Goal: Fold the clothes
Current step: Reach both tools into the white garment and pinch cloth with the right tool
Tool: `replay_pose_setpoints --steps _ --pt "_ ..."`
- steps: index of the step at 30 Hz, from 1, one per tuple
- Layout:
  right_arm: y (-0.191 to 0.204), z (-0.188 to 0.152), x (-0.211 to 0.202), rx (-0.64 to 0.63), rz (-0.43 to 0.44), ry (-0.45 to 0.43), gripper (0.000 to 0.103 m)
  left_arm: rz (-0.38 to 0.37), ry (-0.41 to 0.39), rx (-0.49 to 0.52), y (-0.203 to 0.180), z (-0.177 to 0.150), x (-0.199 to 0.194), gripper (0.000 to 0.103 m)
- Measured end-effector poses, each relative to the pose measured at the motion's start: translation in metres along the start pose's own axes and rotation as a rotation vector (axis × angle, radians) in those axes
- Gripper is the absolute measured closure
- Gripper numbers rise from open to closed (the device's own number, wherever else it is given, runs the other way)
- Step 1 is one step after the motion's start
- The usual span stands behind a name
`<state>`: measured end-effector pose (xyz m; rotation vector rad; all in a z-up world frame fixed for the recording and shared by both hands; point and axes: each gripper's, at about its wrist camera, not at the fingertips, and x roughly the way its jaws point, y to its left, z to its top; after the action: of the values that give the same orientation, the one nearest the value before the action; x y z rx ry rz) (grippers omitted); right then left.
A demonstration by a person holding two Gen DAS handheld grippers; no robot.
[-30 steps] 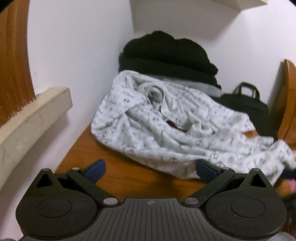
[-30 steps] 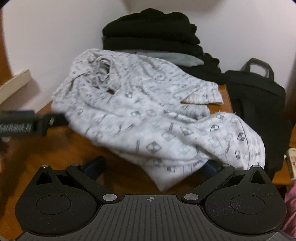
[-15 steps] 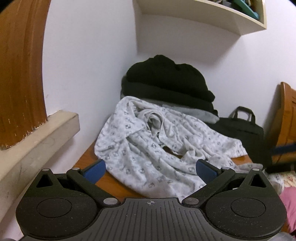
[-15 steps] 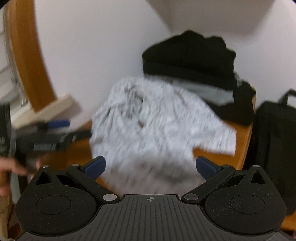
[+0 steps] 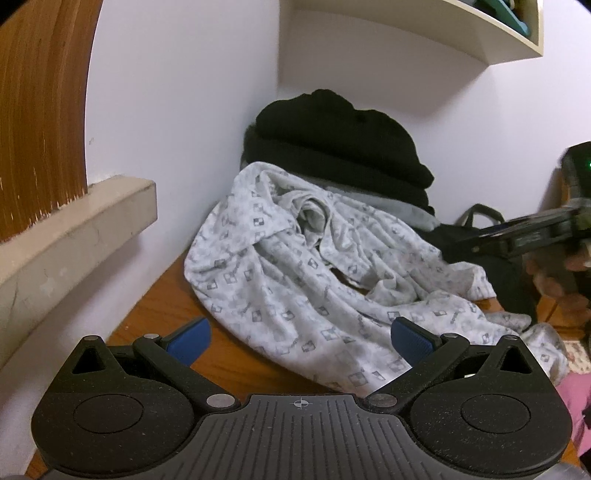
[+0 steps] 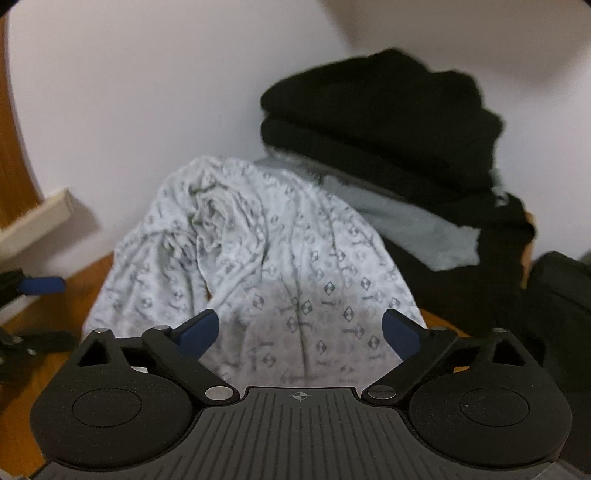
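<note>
A light grey garment printed with small squares lies crumpled on the wooden table. My left gripper hovers just before its near edge, open, with nothing pressed between the blue pads. The right wrist view shows the same garment filling the gap of my right gripper. Its jaws are closing, but the pads stand apart from the cloth. The right gripper also shows at the right edge of the left view, with a hand below it. The left gripper appears at the left edge of the right view.
A stack of folded black clothes over a grey piece sits against the wall behind the garment. A black bag stands to its right. A beige ledge juts out on the left and a wall shelf hangs above.
My right gripper has swung across towards the garment and its pads have come slightly closer together. It has entered the right edge of the left view. The left gripper has barely moved.
</note>
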<state>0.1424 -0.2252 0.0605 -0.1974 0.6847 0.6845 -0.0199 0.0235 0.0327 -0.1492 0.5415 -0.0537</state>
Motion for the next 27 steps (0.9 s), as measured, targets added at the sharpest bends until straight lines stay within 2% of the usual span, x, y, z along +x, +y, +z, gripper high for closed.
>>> replay_pose_setpoints --steps 2,3,6,10,12,15,17,21,24,27 --pt "-0.011 0.004 0.011 -0.022 0.017 0.014 0.023 -0.009 0.002 -0.004 0.000 0.001 0.000 0.000" --pt "-0.018 0.005 0.016 -0.030 0.020 0.023 0.032 -0.007 -0.001 0.000 -0.002 0.002 -0.001 0.000" --pt "-0.038 0.008 0.030 -0.053 0.022 0.045 0.046 0.011 -0.020 -0.015 -0.004 0.002 -0.007 0.003" --pt "-0.056 0.014 0.037 -0.094 0.058 0.037 0.054 0.043 -0.030 -0.079 -0.005 0.000 -0.017 0.005" --pt "-0.058 0.017 0.041 -0.136 0.092 0.024 0.060 0.095 -0.018 -0.093 -0.007 -0.003 -0.024 0.009" --pt "-0.058 0.021 0.048 -0.198 0.169 -0.003 0.062 0.185 0.007 -0.137 -0.011 -0.009 -0.035 0.029" --pt "-0.057 0.021 0.056 -0.234 0.217 -0.014 0.064 0.224 0.018 -0.165 -0.014 -0.011 -0.042 0.030" --pt "-0.060 0.015 0.066 -0.279 0.303 -0.013 0.068 0.295 0.010 -0.171 -0.036 -0.010 -0.045 0.042" --pt "-0.071 0.009 0.062 -0.279 0.341 0.002 0.068 0.299 0.002 -0.168 -0.059 -0.003 -0.037 0.054" --pt "-0.084 0.000 0.046 -0.315 0.356 -0.012 0.068 0.282 0.004 -0.134 -0.087 0.009 -0.021 0.062"
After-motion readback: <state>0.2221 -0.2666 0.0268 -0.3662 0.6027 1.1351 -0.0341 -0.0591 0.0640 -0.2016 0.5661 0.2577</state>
